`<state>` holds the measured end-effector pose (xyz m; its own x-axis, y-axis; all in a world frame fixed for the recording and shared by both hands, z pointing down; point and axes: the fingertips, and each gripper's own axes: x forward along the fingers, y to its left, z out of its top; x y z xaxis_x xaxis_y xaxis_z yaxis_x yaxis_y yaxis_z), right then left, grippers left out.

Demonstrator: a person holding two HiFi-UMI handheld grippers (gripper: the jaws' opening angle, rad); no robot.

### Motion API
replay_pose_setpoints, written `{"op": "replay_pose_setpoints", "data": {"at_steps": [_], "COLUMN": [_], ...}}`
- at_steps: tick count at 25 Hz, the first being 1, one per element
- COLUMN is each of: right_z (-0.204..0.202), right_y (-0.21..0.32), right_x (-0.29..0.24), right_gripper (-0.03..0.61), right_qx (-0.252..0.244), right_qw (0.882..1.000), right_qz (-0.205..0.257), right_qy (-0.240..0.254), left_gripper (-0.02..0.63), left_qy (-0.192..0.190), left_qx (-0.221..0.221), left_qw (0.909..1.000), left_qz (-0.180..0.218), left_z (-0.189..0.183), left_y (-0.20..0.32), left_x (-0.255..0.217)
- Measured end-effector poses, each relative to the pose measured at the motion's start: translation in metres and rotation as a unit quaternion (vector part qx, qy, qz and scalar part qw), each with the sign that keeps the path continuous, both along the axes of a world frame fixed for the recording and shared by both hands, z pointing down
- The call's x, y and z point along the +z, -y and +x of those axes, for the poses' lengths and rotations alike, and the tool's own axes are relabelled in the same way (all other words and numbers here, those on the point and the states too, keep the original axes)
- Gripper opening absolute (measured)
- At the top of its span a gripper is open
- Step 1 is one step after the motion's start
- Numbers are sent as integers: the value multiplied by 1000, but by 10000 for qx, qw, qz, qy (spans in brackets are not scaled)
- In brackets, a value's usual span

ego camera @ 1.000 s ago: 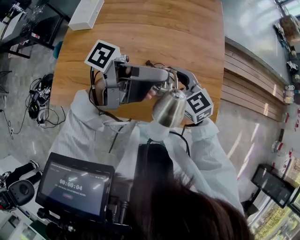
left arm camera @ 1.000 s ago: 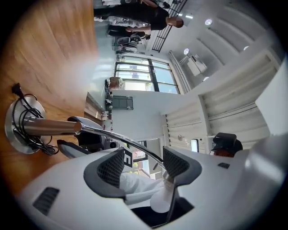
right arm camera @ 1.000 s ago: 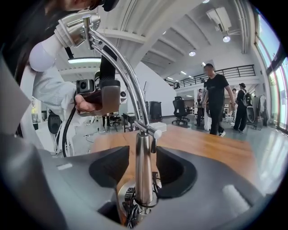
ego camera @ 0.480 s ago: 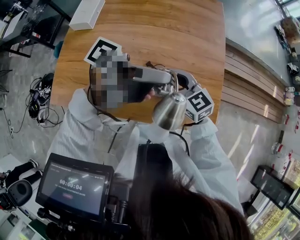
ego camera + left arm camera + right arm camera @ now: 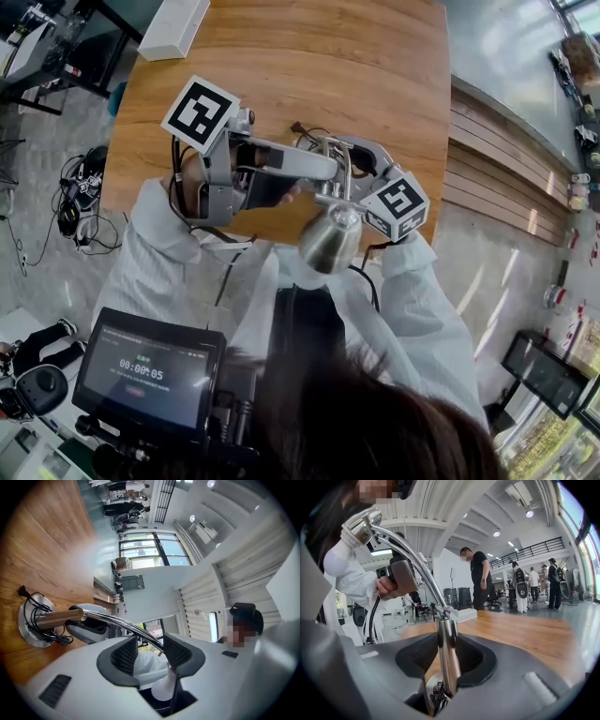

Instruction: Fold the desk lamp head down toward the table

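Note:
The chrome desk lamp stands on the wooden table [image 5: 309, 56], its cone head [image 5: 330, 239] hanging at the near edge. In the left gripper view, its round base [image 5: 33, 623] with coiled cable sits at left. The thin curved arm [image 5: 126, 625] runs between my left gripper's [image 5: 146, 652] jaws, which are closing; a gap still shows beside the arm. My right gripper [image 5: 445, 660] is shut on the upright stem [image 5: 449, 653], just below the joint. The lamp head [image 5: 358, 524] shows high at the left of the right gripper view.
A white box [image 5: 173, 28] lies at the table's far left corner. The lamp's cable [image 5: 305, 129] trails on the wood behind the grippers. Several people [image 5: 478, 573] stand in the room beyond the table. A camera monitor [image 5: 150, 366] sits below my left arm.
The lamp head has swung a little lower and nearer to me. My left gripper has rolled slightly, its marker cube tilting. Both hands stay where they were.

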<state>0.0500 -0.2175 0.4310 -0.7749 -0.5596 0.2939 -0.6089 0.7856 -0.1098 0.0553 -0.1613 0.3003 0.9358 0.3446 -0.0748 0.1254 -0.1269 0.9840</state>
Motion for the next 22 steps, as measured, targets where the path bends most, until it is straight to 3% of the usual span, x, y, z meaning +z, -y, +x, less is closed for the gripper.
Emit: {"op": "replay_pose_setpoints", "data": {"at_steps": [8, 12, 15, 19, 22], "right_z": [2, 1, 1, -1, -1], "right_y": [4, 3, 1, 0, -1], "right_x": [6, 6, 4, 0, -3], "right_gripper": [117, 117, 118, 118, 118], "right_qx": [-99, -128, -121, -132, -135], "right_qw": [9999, 9998, 9998, 9998, 9997], "right_qz": [-63, -68, -74, -69, -76], "right_qy": [73, 107, 133, 161, 203], "left_gripper": [116, 72, 33, 25, 26], "left_qy": [575, 1116, 1477, 1056, 914], "left_qx": [234, 200, -16, -366, -482], "left_qw": [9930, 9756, 9654, 9736, 9732], "left_qz": [1005, 1882, 2147, 1988, 2053], "left_z": [-9, -14, -16, -17, -17], "left_y": [-28, -37, -38, -38, -38], "left_x": [35, 71, 104, 103, 100]}}
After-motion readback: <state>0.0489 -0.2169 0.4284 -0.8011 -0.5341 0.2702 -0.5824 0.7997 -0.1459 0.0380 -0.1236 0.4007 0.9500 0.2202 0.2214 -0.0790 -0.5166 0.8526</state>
